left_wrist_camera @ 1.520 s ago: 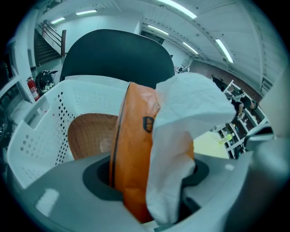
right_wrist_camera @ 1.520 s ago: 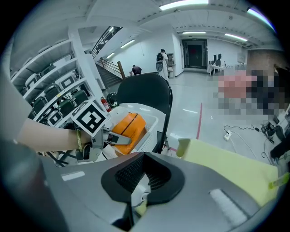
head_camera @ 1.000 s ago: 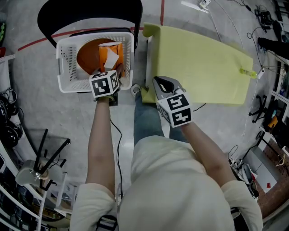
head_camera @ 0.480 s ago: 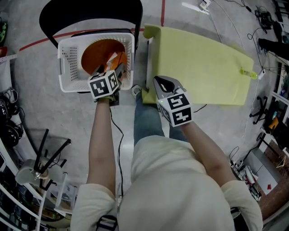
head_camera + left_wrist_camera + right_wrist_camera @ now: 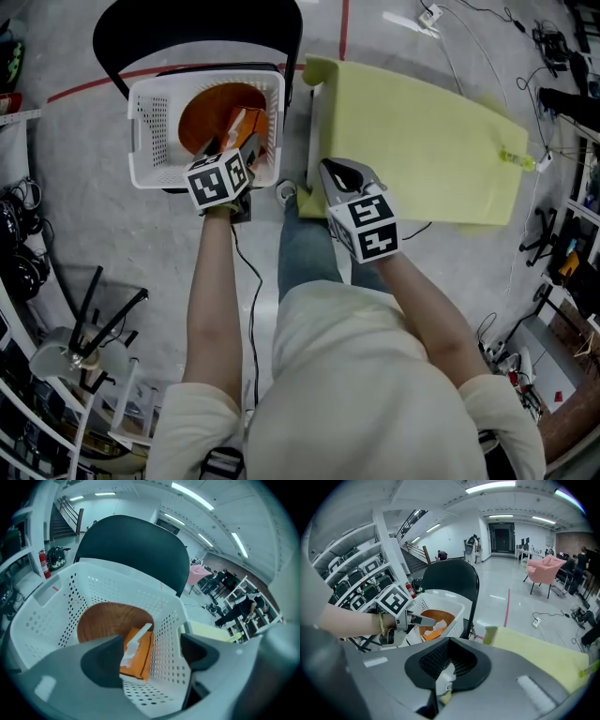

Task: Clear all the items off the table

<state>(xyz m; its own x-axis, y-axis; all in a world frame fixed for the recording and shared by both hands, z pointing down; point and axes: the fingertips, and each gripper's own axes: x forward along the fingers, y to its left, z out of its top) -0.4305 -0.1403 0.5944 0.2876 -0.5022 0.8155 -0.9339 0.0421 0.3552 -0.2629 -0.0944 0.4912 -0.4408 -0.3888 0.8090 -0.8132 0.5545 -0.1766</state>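
A white perforated basket [image 5: 150, 141] [image 5: 47, 616] stands on a black chair [image 5: 187, 28]. In it lie a round wooden plate [image 5: 211, 108] [image 5: 103, 620] and an orange tissue pack [image 5: 246, 125] [image 5: 138, 656] with white tissue sticking out. My left gripper [image 5: 236, 145] [image 5: 152, 644] hangs over the basket's near right corner. It is open, its jaws have just been closing a little, and nothing is between them. My right gripper [image 5: 339, 173] [image 5: 443, 681] is shut and holds nothing, above the near left corner of the yellow table [image 5: 422, 131]. A small yellow-green item [image 5: 518, 157] lies at the table's far right edge.
A red line [image 5: 84, 86] runs across the grey floor behind the chair. Cables and a power strip [image 5: 422, 17] lie beyond the table. Racks and black stands [image 5: 94, 328] crowd the left side, and shelves with gear [image 5: 572, 253] line the right.
The orange tissue pack stood upright at the left gripper's jaws a second ago and now lies in the basket. The right gripper has not moved.
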